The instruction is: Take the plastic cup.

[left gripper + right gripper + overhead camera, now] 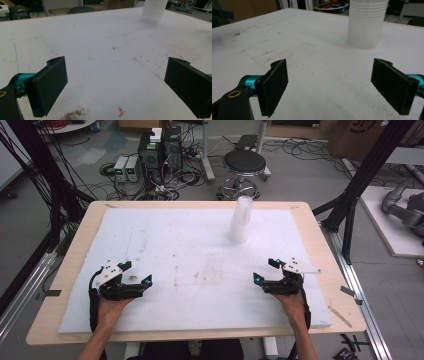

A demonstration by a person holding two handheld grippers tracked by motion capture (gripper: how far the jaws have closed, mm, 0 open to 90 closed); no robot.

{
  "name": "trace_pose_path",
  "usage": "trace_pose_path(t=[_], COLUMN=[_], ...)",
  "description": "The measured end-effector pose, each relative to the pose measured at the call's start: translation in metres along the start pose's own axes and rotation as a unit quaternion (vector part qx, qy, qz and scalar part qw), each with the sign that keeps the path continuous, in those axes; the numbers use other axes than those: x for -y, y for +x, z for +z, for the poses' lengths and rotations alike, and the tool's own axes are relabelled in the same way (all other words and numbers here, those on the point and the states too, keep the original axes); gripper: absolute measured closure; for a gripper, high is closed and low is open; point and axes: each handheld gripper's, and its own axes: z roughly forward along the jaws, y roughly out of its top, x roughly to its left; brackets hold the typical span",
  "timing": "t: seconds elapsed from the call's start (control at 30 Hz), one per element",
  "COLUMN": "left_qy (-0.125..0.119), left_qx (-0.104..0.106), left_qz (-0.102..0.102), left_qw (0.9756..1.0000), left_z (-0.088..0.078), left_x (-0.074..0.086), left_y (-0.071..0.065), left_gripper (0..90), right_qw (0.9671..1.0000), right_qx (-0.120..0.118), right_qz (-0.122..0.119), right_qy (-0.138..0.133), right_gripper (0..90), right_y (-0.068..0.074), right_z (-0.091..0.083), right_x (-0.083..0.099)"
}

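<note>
Stacked cups (239,223) upright (tongs apart).

A black stool (244,164) stands on the floor beyond the table's (75,247) far edge, with computer towers (160,150) and tangled cables (172,182) to its left.

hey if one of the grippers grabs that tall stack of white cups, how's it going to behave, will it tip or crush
The cup stack stands tall and narrow, upside down on the foam board, so a high push would probably tip it. The thin ribbed plastic walls look light and likely to flex under a hard squeeze. Nested cups may slide apart if only the top one is lifted.
</note>
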Motion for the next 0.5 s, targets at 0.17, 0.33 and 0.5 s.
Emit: trace_pose_path(t=[0.17, 0.33, 0.5], left_qy=[0.000, 0.006, 0.007], left_qx=[0.002, 0.004, 0.004], left_qz=[0.001, -0.002, -0.003], left_qw=[1.0000, 1.0000, 1.0000], left_z=[0.000, 0.001, 0.002], left_x=[0.000, -0.001, -0.001], left_y=[0.000, 0.000, 0.000], left_gripper=[4.6, 4.6, 4.6], right_qw=[0.9998, 0.9999, 0.9999], right_qx=[-0.001, -0.002, -0.011], right_qz=[0.007, -0.011, -0.011], right_qy=[-0.016, -0.012, 0.003], right_gripper=[14.2, 14.1, 14.1], right_y=[-0.002, -0.008, -0.022], right_z=[-0.012, -0.018, -0.021], right_x=[-0.020, -0.057, -0.093])
